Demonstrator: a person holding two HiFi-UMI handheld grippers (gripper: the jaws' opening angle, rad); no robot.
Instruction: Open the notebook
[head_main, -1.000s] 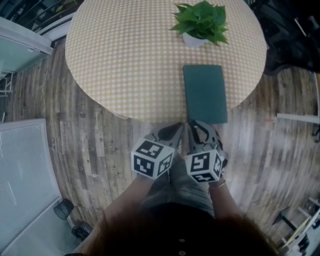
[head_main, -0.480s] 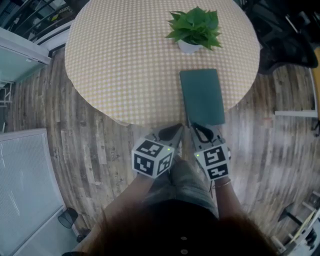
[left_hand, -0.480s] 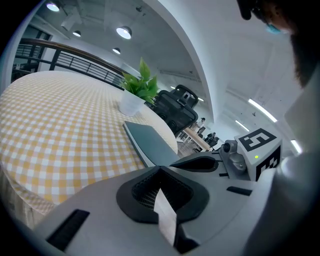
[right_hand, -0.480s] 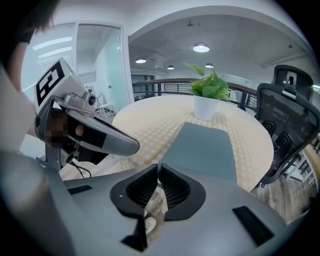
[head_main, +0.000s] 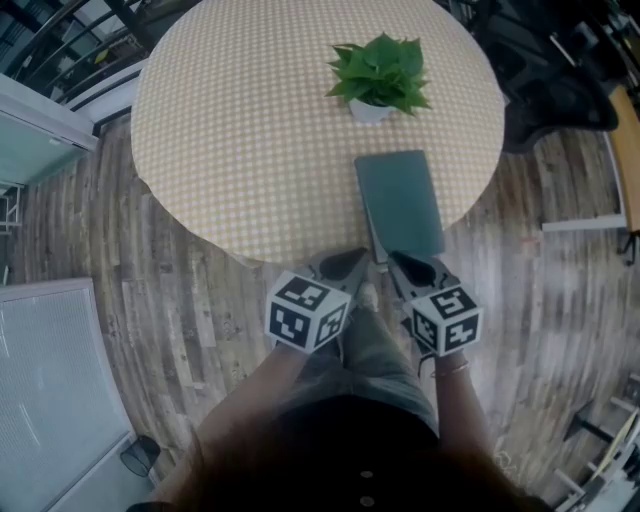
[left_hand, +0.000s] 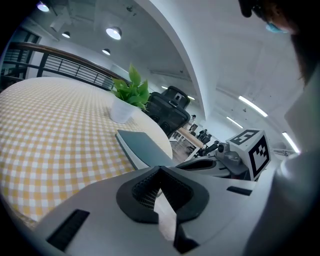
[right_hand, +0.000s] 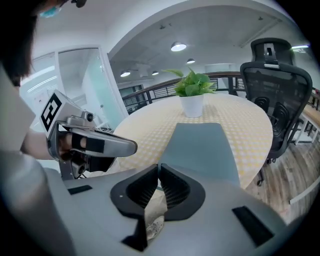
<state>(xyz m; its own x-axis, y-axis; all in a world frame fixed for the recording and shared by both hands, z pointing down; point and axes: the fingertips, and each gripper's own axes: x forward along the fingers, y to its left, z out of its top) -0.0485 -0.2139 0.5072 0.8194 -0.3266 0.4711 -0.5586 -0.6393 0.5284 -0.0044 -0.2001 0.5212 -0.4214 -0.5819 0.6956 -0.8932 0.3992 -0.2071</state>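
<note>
The dark green notebook (head_main: 400, 203) lies closed on the yellow-checked round table (head_main: 250, 130), near its front right edge. Both grippers hang off the table, just short of that edge. My left gripper (head_main: 352, 262) is left of the notebook's near end, jaws shut and empty (left_hand: 159, 169). My right gripper (head_main: 400, 262) points at the notebook's near edge without touching it. Its jaws (right_hand: 159, 167) are closing, nearly together, with nothing between them. The notebook (right_hand: 202, 150) fills the right gripper view ahead.
A green plant in a white pot (head_main: 378, 75) stands on the table just beyond the notebook. A black office chair (right_hand: 275, 85) is to the table's right. Wooden floor lies below the grippers. A glass partition (head_main: 50, 110) is at the left.
The right gripper has rolled, so its marker cube now shows a different face, and its jaws have narrowed. Both grippers rose a little. The notebook stays closed.
</note>
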